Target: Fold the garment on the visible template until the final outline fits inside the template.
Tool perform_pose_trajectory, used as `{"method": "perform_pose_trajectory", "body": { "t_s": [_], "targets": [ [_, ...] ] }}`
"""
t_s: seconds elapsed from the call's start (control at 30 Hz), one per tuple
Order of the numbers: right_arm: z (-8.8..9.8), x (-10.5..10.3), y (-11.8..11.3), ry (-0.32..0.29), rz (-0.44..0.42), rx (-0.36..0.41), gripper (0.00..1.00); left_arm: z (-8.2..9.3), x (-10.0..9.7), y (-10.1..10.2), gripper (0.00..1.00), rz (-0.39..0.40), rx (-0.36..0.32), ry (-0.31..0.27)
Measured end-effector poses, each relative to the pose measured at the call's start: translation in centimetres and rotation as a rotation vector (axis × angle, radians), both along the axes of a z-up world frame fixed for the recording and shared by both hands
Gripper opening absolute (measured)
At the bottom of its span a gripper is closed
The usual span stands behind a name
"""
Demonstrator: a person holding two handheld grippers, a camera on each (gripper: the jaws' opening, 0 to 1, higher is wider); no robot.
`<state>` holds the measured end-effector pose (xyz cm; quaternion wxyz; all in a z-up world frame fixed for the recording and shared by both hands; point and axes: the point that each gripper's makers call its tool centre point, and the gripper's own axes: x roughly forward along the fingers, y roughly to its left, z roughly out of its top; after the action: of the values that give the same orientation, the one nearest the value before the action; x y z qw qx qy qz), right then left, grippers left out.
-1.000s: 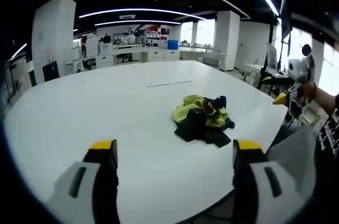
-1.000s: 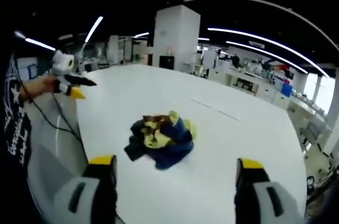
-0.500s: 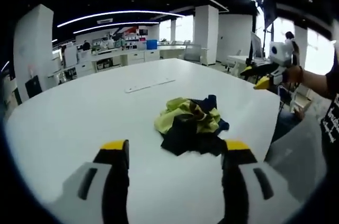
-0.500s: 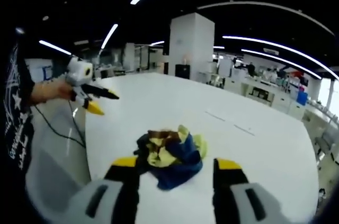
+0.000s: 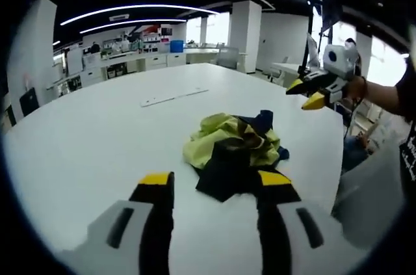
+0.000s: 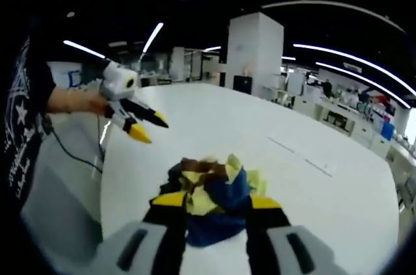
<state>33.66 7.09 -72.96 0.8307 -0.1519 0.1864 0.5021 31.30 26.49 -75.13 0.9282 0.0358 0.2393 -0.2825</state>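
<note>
Crumpled soft cloth garment [image 5: 233, 151] lies on a smooth, matt white table [image 5: 91, 132].

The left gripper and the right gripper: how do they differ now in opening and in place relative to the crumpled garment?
The left gripper has its fingers wider apart than the right gripper, whose fingers stand closer together, though also open. The left gripper reaches the dark edge of the crumpled garment; the right gripper comes at its blue and yellow side. Both have yellow-tipped fingers, both point at the garment on the white table, and neither grips cloth.
</note>
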Motion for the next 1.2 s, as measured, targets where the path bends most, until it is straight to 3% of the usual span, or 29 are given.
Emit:
{"method": "perform_pose_trajectory", "body": {
  "t_s": [0.53,0.7,1.2],
  "targets": [
    [-2.7,1.8,1.7,0.042,0.069,-0.033,0.16,-4.9,2.8,-1.2,0.36,-0.068,0.021,0.106],
    [-4.0,1.9,1.9,0.049,0.083,-0.074,0.14,-6.2,3.7,-1.5,0.33,-0.085,0.019,0.131],
    [-6.5,2.0,1.0,0.085,0.082,-0.142,0.01,-8.2,3.2,-2.8,0.25,-0.163,0.011,0.178]
  ]
}}
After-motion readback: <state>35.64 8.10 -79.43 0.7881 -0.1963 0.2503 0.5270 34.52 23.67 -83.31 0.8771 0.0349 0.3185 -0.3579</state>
